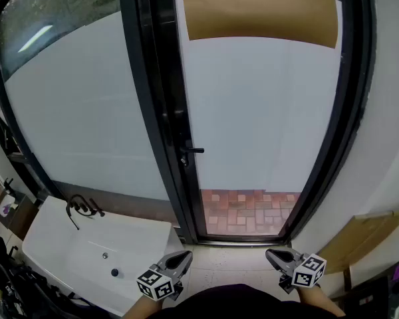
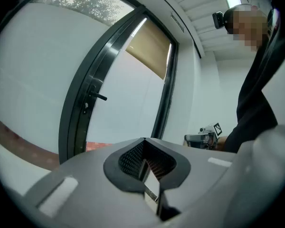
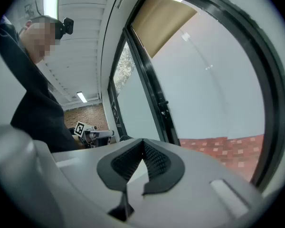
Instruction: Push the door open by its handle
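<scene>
A glass door [image 1: 259, 111] in a black frame stands shut in front of me, its pane frosted. Its short black lever handle [image 1: 191, 150] sticks out from the left stile at mid height. Both grippers are held low near my body, well short of the door. My left gripper [image 1: 184, 255] points toward the door's bottom left corner, jaws shut with nothing between them. My right gripper [image 1: 272, 252] points toward the bottom right corner, also shut and empty. The left gripper view shows the handle [image 2: 99, 97] far ahead; the right gripper view also shows the handle [image 3: 164, 103] at a distance.
A white basin [image 1: 53, 238] with a black tap [image 1: 80, 208] stands at the lower left, close to my left gripper. Cardboard [image 1: 362, 238] leans at the right wall. Brown paper [image 1: 259, 8] covers the pane's top. Red brick paving [image 1: 249, 211] shows through the bottom strip.
</scene>
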Tool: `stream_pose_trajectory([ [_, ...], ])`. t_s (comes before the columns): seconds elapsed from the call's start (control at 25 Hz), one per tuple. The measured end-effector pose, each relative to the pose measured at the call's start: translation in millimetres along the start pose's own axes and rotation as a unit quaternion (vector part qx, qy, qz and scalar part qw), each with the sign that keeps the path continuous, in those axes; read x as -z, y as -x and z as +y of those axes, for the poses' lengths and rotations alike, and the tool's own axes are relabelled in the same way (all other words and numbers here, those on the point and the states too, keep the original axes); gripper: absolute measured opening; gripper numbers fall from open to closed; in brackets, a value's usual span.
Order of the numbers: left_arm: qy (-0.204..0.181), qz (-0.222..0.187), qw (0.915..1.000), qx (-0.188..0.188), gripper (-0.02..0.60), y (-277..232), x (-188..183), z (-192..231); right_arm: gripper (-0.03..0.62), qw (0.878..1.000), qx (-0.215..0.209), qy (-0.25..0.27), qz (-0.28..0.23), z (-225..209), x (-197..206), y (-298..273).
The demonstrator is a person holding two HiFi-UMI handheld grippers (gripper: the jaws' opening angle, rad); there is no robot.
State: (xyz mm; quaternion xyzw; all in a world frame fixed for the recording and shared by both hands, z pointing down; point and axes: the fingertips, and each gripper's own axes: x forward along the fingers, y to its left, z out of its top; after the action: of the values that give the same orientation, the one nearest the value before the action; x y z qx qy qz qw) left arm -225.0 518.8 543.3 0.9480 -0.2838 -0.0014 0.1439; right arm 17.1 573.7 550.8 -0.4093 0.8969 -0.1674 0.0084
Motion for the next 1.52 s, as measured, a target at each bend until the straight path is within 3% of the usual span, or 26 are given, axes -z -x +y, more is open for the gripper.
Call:
stream_pose_trajectory([
  [0.4, -0.011, -0.008, 0.9997, -0.020, 0.000, -36.5, -10.2, -5.4, 0.000, 0.999, -0.025, 0.033, 0.000, -34.9, -32.5, 4.7],
  [0.6, -0.021, -0.016, 0.9986, -0.046, 0.000, -52.8, -23.0, 9.5, 0.000, 0.996, -0.066, 0.064, 0.015, -57.7, -63.3, -29.4],
  [0.84, -0.032, -0.039, 0.9968, -0.061, 0.000, -51.8, -60.0, 85.8, 0.012, 0.988, -0.113, 0.104, 0.023, -65.4, -97.8, -135.6],
  [0.92, -0.036, -0.051, 0.9964, -0.057, 0.000, -54.7, -80.9, 123.9, 0.076, 0.984, -0.115, 0.133, 0.030, -70.0, -116.2, -187.3],
  [1.08, -0.068, -0.043, 0.9964, -0.025, 0.000, -79.2, -140.8, 182.4, 0.138, 0.974, -0.095, 0.197, 0.061, -78.2, -186.9, -281.9],
  [1.2, -0.074, -0.037, 0.9966, 0.007, 0.000, -91.9, -183.9, 212.2, 0.155, 0.960, -0.072, 0.250, 0.101, -83.6, -235.8, -341.3],
  [1.28, -0.071, -0.036, 0.9967, 0.015, 0.000, -96.6, -194.4, 239.6, 0.156, 0.946, -0.055, 0.287, 0.142, -92.6, -244.4, -383.2],
  [1.4, -0.072, -0.031, 0.9968, 0.014, 0.000, -112.2, -201.9, 274.7, 0.156, 0.910, -0.052, 0.332, 0.241, -114.2, -227.0, -439.4],
  [1.52, -0.066, -0.037, 0.9970, 0.019, 0.000, -132.7, -211.2, 286.1, 0.155, 0.869, -0.077, 0.350, 0.341, -130.7, -205.1, -464.6],
])
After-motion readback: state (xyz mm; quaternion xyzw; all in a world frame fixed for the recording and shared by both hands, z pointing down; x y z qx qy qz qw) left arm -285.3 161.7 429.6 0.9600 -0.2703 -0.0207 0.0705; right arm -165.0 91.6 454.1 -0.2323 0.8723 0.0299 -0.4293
